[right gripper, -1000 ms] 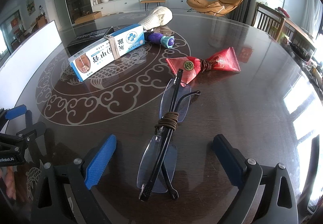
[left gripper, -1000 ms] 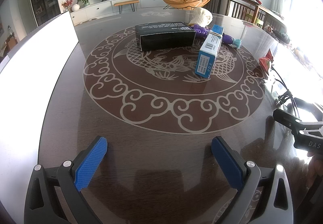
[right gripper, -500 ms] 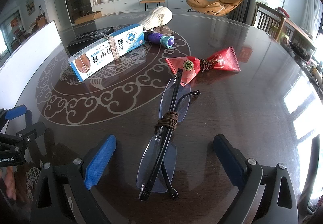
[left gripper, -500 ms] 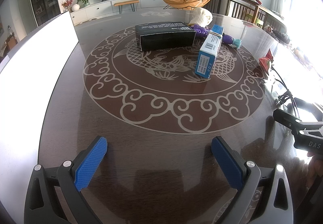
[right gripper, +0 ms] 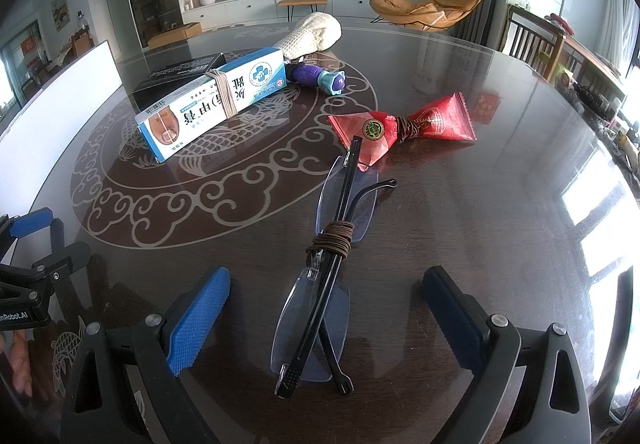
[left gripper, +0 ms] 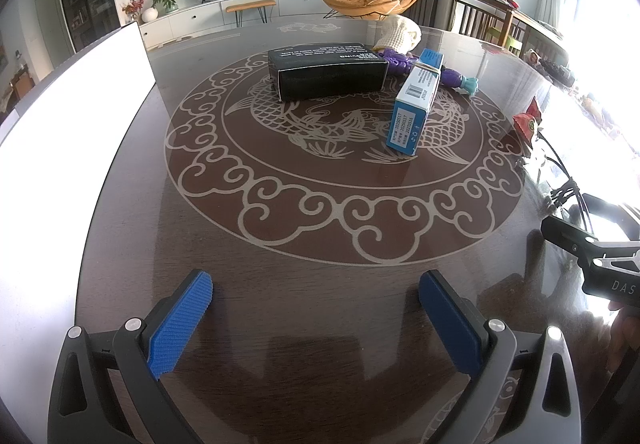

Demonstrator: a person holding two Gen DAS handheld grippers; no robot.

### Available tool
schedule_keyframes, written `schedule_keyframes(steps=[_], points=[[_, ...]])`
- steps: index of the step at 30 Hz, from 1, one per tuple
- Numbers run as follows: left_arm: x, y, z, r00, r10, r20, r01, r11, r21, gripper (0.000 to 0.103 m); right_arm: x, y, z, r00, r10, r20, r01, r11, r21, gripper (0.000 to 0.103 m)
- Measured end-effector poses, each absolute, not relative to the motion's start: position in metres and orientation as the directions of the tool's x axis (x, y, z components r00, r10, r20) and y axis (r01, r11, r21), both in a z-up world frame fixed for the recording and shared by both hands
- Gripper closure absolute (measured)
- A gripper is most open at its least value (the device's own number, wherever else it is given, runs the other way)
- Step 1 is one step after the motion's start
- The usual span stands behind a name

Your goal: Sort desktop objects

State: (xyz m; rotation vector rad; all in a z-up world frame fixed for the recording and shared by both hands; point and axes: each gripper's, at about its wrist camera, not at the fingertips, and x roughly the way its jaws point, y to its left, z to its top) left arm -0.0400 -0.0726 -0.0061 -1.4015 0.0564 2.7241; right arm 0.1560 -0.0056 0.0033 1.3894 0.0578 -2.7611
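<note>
The right tool (right gripper: 326, 318) stands wide, its blue pads either side of a folded pair of glasses (right gripper: 326, 272) that lies on the dark surface (right gripper: 500, 212) close to the near edge. The glasses run lengthwise away from the tool, between the pads but touching neither, and a brown cord (right gripper: 331, 240) is wound round the middle to keep the temples shut — a likely reason they lie as one flat bundle. From this line-up I judge the glasses to be the first thing to be picked; the lenses are thin and rimless, so a grip on the cord-bound middle looks safer than one on the glass.

Just beyond their far tip lies a red foil packet (right gripper: 404, 126), tied at its waist, its near corner under or touching the temple end — I cannot tell which. Further in, toward the middle of the inlaid ring, a blue-and-white carton (right gripper: 212, 100) with a rubber band round it leans on a black box (left gripper: 328, 72). A purple toy (right gripper: 316, 75) and a cream knitted item (right gripper: 312, 34) lie behind it.

The left tool (left gripper: 316, 310) is also wide and holds nothing, low over a bare stretch of the surface near the left edge, well apart from the objects — apparently waiting its turn. A white panel (left gripper: 76, 100) stands along that left edge.
</note>
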Motion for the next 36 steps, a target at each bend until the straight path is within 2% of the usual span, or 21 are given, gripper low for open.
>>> schedule_keyframes(steps=[9,21,29,36], points=[[-0.041,-0.072,-0.006,-0.576,0.056,-0.816,-0.093,-0.996,-0.002,0.0,0.157,-0.006,0.003,-0.595,-0.028,-0.803,0.062,-0.998,-0.011,0.005],[-0.103,-0.035,-0.005,-0.508,0.158,-0.847,-0.294,-0.956,-0.002,0.0,0.157,-0.006,0.003,-0.596,-0.027,-0.803,0.061,-0.998,-0.011,0.005],[-0.127,-0.022,-0.001,-0.465,0.165,-0.87,-0.345,-0.939,0.006,0.0,0.157,-0.006,0.003,-0.596,-0.027,-0.803,0.06,-0.998,-0.011,0.006],[-0.136,-0.013,0.013,-0.496,0.173,-0.851,-0.376,-0.926,0.031,0.0,0.157,-0.006,0.003,-0.596,-0.027,-0.802,0.06,-0.998,-0.011,0.006]])
